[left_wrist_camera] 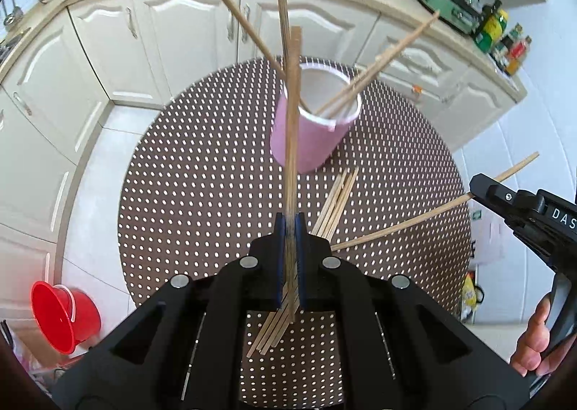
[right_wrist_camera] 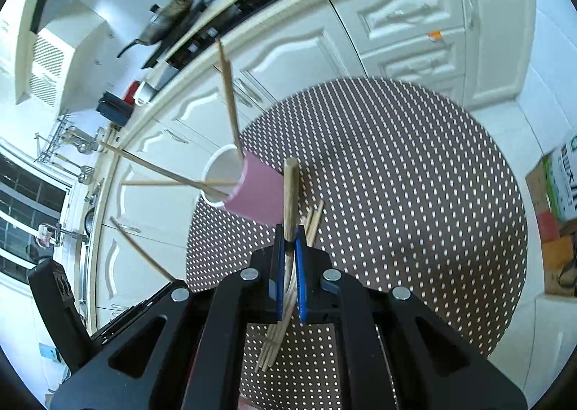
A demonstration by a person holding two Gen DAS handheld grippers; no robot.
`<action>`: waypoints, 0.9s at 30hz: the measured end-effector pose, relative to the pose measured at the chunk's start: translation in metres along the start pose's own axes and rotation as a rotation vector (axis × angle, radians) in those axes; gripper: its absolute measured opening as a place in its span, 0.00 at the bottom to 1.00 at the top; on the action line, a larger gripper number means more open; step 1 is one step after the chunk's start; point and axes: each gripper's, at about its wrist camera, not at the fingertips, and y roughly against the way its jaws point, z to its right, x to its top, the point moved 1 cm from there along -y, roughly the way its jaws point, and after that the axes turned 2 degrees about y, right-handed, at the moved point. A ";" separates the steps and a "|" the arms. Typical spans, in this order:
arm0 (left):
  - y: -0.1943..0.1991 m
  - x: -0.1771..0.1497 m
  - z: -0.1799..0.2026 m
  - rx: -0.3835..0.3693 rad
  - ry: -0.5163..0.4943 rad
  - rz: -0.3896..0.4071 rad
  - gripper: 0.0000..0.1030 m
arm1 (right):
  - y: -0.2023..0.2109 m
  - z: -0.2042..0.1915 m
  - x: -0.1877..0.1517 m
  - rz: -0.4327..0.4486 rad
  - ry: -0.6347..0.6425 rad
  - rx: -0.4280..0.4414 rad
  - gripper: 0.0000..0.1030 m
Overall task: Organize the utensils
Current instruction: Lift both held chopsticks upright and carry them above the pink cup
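Left to right in the left wrist view: a red bucket (left_wrist_camera: 65,316) sits on the floor beside the round dotted counter (left_wrist_camera: 202,193). At centre the left tongs (left_wrist_camera: 289,226) are pinched narrow on a pair of chopsticks (left_wrist_camera: 290,114) that rise upright across the front of the pink cup (left_wrist_camera: 310,121); their upper ends run out of the frame's top. The cup stands on the counter with several sticks leaning out of it. A loose bundle of chopsticks (left_wrist_camera: 335,204) lies on the counter just beside the cup, partly hidden under the tongs. At the right edge the right tongs (left_wrist_camera: 479,190) grip a single chopstick (left_wrist_camera: 404,226); their tips are hard to make out here.

Only the right wrist view shows that grip closely: the right tongs (right_wrist_camera: 288,240), narrow, clamp the chopstick (right_wrist_camera: 290,193), whose blunt end points up near the cup (right_wrist_camera: 252,193). The left tool's body is cut off at the left edge.
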 end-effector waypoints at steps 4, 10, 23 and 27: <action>0.015 0.013 0.005 0.007 0.007 0.051 0.06 | 0.011 -0.003 0.011 0.040 0.014 0.020 0.04; 0.038 0.033 0.017 -0.011 0.002 0.137 0.06 | 0.027 -0.010 0.029 0.104 0.030 0.046 0.04; 0.084 0.065 0.036 -0.042 -0.021 0.252 0.06 | 0.051 -0.029 0.065 0.199 0.054 0.131 0.04; 0.094 0.075 0.042 -0.034 -0.024 0.287 0.06 | 0.051 -0.032 0.075 0.213 0.063 0.146 0.04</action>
